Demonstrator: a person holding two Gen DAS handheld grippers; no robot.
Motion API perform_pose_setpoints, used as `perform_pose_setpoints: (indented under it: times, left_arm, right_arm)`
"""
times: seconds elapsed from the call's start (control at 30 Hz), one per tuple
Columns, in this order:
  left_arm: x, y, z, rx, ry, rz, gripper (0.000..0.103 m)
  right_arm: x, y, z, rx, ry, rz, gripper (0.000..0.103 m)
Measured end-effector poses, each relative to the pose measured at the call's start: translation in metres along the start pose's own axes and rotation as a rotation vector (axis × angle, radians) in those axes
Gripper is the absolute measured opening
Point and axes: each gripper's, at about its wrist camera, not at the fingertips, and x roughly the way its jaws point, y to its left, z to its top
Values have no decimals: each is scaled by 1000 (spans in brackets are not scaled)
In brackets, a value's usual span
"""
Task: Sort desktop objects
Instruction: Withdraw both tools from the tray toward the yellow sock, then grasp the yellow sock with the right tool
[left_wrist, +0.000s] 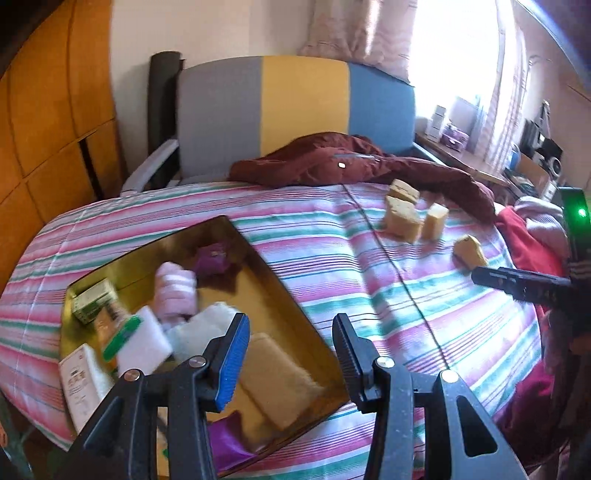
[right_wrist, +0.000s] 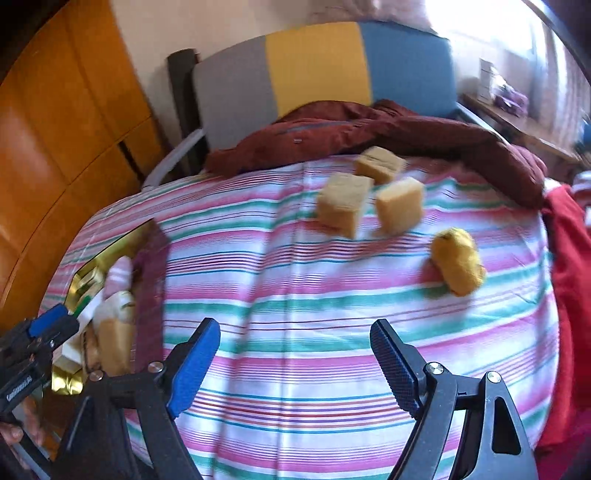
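Observation:
A gold-lined box (left_wrist: 273, 284) sits on the striped cover at the left and holds a pink striped sock roll (left_wrist: 175, 291), a purple item (left_wrist: 210, 258), white sponges (left_wrist: 147, 341), small cartons (left_wrist: 92, 301) and a tan sponge (left_wrist: 280, 376). My left gripper (left_wrist: 291, 347) is open and empty above the box's near corner. Three tan sponge blocks (right_wrist: 345, 208) and a yellow sock roll (right_wrist: 458, 264) lie on the cover ahead of my right gripper (right_wrist: 295, 354), which is open and empty. The box also shows at the left of the right wrist view (right_wrist: 146, 236).
A dark red jacket (left_wrist: 332, 162) lies across the far edge of the cover, in front of a grey, yellow and blue chair (left_wrist: 295, 107). Red and pink clothes (left_wrist: 532, 236) pile at the right. A wooden wardrobe (left_wrist: 48, 122) stands at the left.

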Motion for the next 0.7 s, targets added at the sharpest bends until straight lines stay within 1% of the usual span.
perform_pose_setpoints:
  times: [0.2,0.33,0.5,0.57,0.7]
  left_arm:
    - [13,-23,3,46,28,-40,47]
    - [21,-32,6,62,44,-60,47]
    - [34,-44,12,78,68,-79,47]
    - [39,-49,14,79,80,-94,47]
    - [51,-58,20,83,102,-116,47]
  right_arm:
    - [0,-56,6,112,11,-56,83]
    - [3,-84,16,167,9,-85,83]
    - [19,-106,36,171,20,-139,83]
    - [30,-113,46,160,30,-169,83]
    - [54,-123,61,131,55,-200,83]
